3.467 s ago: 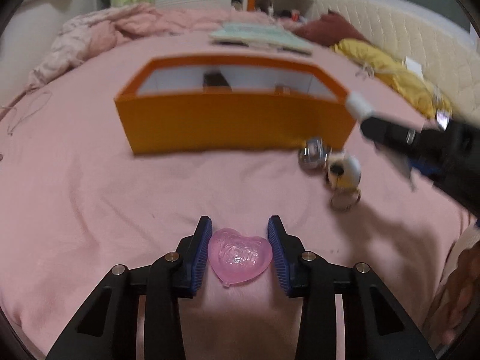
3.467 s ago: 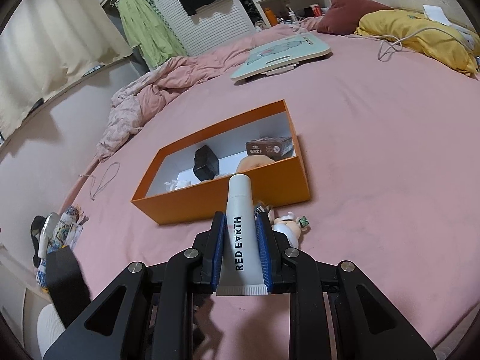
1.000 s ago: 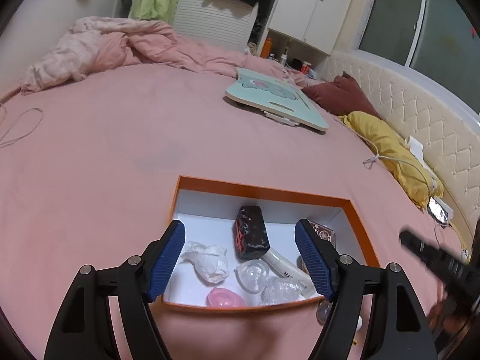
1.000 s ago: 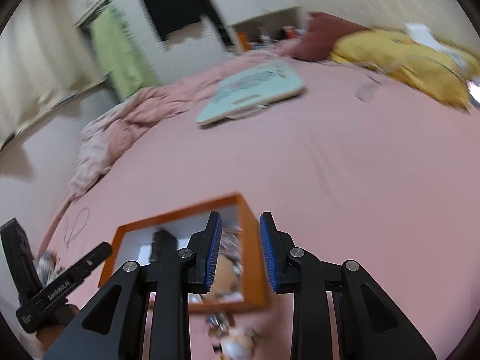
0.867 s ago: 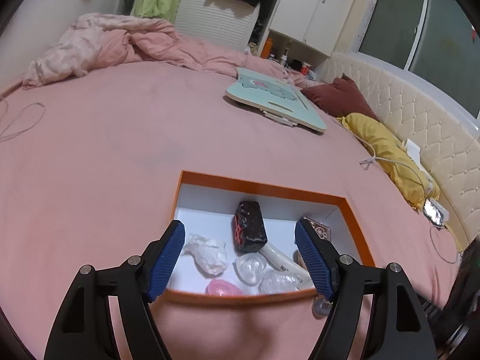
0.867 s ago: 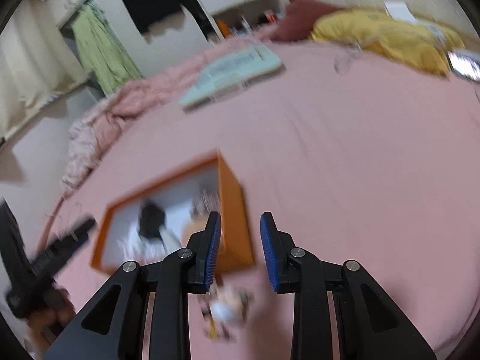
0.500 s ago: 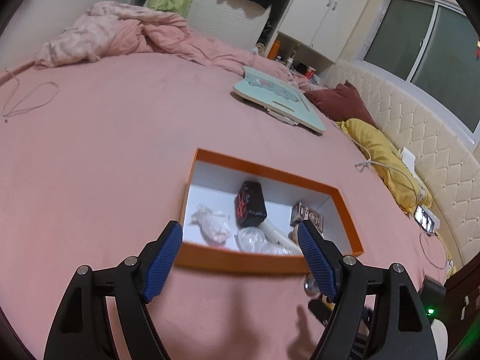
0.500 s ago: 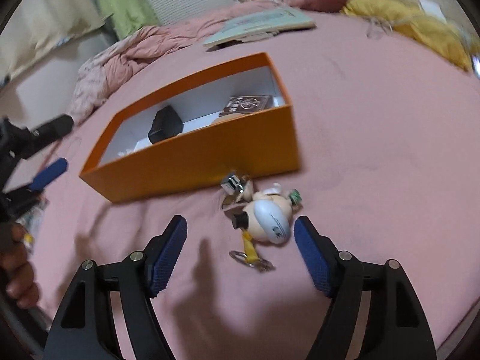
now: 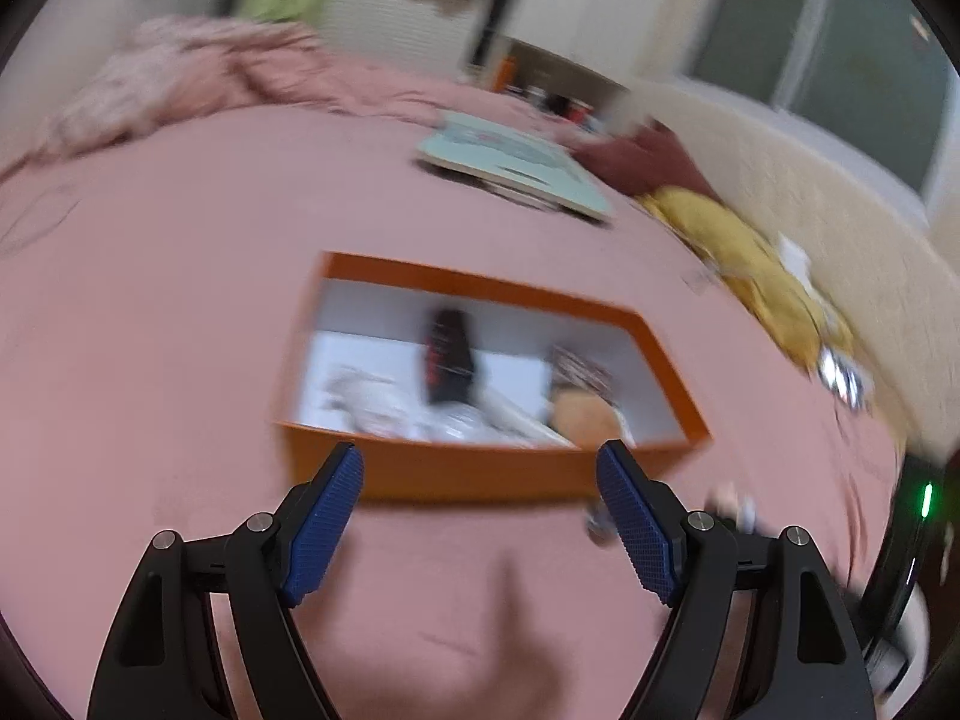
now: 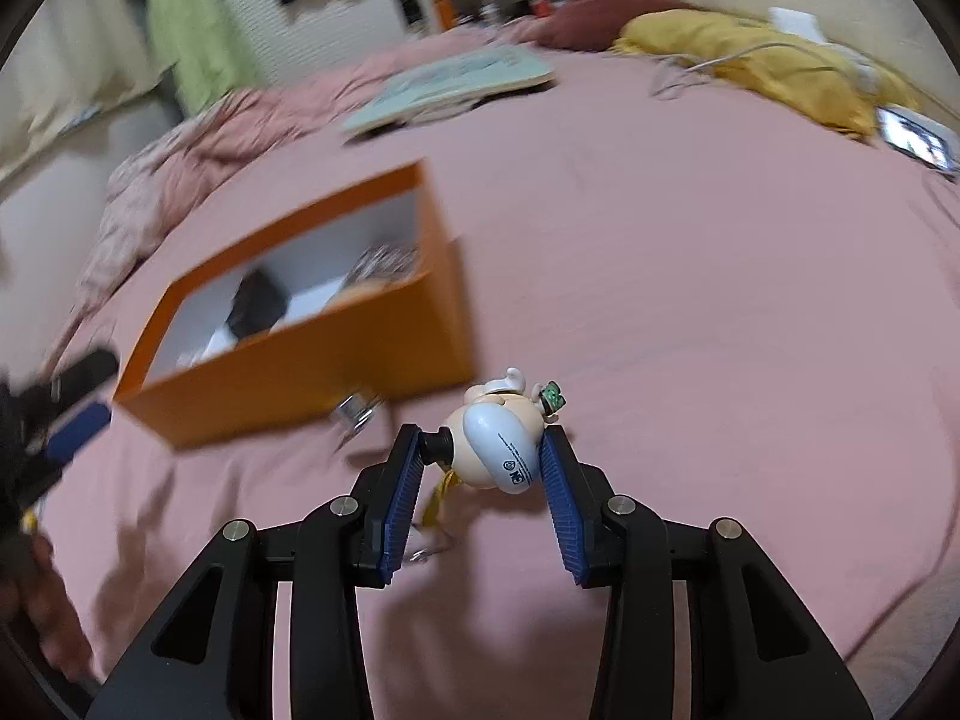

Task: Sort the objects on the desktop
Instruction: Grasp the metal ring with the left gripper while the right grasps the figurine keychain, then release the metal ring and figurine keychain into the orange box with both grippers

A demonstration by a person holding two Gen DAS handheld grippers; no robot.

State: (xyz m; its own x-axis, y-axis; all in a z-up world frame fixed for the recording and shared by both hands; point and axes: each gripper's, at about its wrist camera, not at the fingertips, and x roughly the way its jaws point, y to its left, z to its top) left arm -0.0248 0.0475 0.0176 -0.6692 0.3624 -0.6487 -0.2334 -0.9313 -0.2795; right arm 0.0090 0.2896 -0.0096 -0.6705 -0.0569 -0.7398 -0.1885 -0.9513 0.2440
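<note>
Right wrist view: the right gripper [image 10: 480, 492] is lowered to the pink bedsheet [image 10: 690, 312] with its blue pads spread on either side of a small figurine keychain [image 10: 498, 444], a round white-and-cream toy with a yellow strap and a metal ring trailing near its left side. The right pad appears to touch or nearly touch the toy's shell; the left pad meets only the black cap at its end, so the jaws bracket the toy without yet pinching it. A small metal clip [image 10: 357, 411] lies on the sheet just left of the toy, close to the near wall of the orange box [image 10: 300, 384]. The box stands open, far and to the left of the gripper, and already contains a black object [image 10: 255, 312], a patterned card pack [image 10: 384, 258] and other items, blurred.

Left wrist view: the left gripper [image 9: 480, 516] hangs with its jaws spread wide and empty, just near of the box's front wall [image 9: 468, 471]; motion blur obscures the contents.

Judged step: collection of the keychain by the right gripper for placing in the box. The next move calls for closing squarely on the toy's rounded body, which may slip or roll, then lifting clear of the box wall with the strap and ring hanging free.
</note>
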